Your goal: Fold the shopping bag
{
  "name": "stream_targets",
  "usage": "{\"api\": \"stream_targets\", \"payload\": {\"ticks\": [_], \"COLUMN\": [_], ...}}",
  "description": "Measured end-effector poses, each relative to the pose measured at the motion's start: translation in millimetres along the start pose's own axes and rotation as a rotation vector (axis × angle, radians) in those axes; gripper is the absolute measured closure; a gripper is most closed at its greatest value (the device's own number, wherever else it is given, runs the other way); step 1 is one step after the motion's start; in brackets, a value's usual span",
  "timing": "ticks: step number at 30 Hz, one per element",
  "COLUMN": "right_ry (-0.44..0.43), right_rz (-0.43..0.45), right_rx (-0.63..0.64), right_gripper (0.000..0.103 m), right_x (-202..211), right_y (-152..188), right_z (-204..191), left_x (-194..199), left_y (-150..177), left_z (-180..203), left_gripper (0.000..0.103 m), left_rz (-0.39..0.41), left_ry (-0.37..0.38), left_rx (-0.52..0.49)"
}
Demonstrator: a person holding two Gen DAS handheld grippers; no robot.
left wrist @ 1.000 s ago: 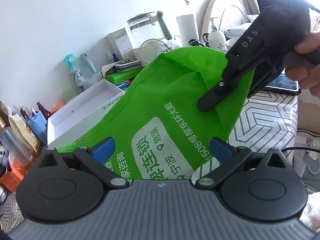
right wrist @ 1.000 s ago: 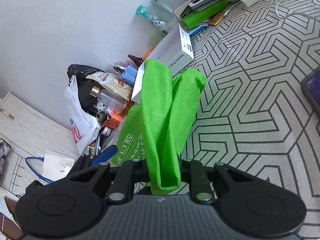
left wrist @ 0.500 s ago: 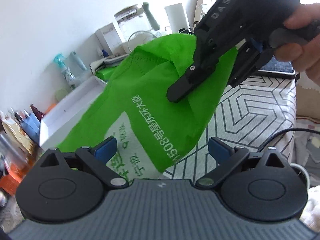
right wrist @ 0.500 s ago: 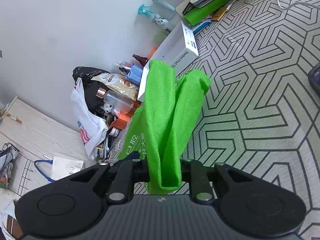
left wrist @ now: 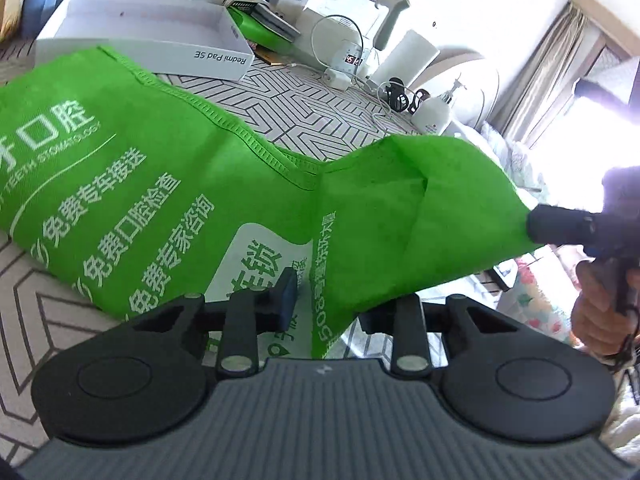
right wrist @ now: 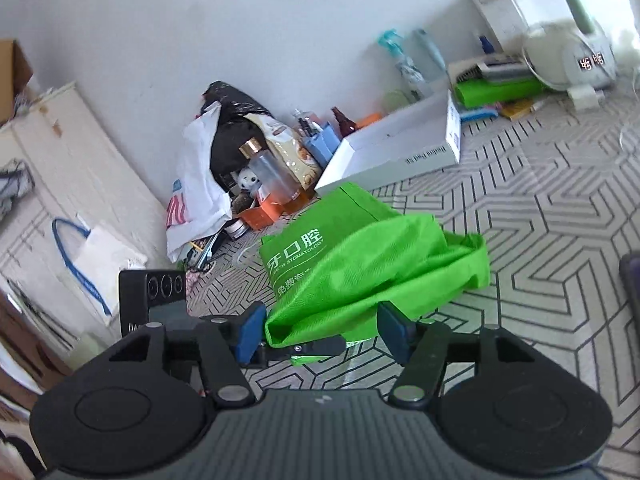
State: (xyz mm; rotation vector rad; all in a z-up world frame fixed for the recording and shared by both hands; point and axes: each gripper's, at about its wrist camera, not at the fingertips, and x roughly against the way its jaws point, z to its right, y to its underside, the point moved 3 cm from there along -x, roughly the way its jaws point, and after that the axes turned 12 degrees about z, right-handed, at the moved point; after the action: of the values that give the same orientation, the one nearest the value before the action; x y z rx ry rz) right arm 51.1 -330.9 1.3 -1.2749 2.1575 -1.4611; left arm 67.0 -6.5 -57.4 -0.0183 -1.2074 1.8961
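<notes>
A green non-woven shopping bag (left wrist: 168,184) with white print lies on the patterned table; it also shows in the right wrist view (right wrist: 360,272). My left gripper (left wrist: 324,300) has its jaws apart, with the bag's near edge lying between them; its right finger is hidden under the cloth. My right gripper (right wrist: 320,332) is open, and the bag's crumpled end lies between its blue pads. In the left wrist view the right gripper (left wrist: 576,228) shows at the far right, touching the bag's raised corner.
A white Redmi Pad box (left wrist: 140,36) stands behind the bag, also in the right wrist view (right wrist: 396,148). Bottles, bags and clutter (right wrist: 248,168) line the wall. A kettle (left wrist: 360,12), cables and a lotion bottle (left wrist: 434,114) stand at the back.
The right gripper has opened and let the bag go; it was clamped on the folded cloth. The bag has come down from hanging onto the table. Both grippers have swung to new angles.
</notes>
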Motion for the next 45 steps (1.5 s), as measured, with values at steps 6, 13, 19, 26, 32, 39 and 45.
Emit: {"api": "stream_targets", "payload": {"ticks": [6, 13, 19, 26, 32, 39, 45], "right_ry": [-0.018, -0.065, -0.226, -0.275, -0.314, -0.461, -0.515], "right_rz": [0.022, 0.104, 0.062, 0.045, 0.002, -0.114, -0.174], "right_rx": [0.411, 0.616, 0.644, 0.944, 0.929, 0.667, 0.681], "right_gripper": [0.039, 0.038, 0.029, 0.010, 0.035, 0.074, 0.088], "right_x": [15.3, 15.5, 7.6, -17.8, -44.2, -59.1, -60.0], "right_y": [-1.7, 12.8, 28.0, 49.8, 56.6, 31.0, 35.0], "right_z": [-46.7, -55.6, -58.9, -95.1, -106.0, -102.1, -106.8], "left_x": [25.2, 42.6, 57.5, 63.0, 68.0, 76.3, 83.4], "left_y": [-0.1, -0.8, -1.4, 2.8, 9.8, 8.9, 8.0], "left_z": [-23.9, -38.3, -50.7, -58.9, -67.0, -69.4, -71.5], "left_gripper": [0.073, 0.073, 0.073, 0.074, 0.074, 0.073, 0.068], "left_rz": [-0.019, -0.058, -0.091, -0.120, -0.096, -0.080, -0.067], "left_ry": [0.066, 0.089, 0.109, 0.112, 0.115, 0.111, 0.107], "left_rx": [0.105, 0.097, 0.090, 0.056, 0.072, 0.038, 0.008]}}
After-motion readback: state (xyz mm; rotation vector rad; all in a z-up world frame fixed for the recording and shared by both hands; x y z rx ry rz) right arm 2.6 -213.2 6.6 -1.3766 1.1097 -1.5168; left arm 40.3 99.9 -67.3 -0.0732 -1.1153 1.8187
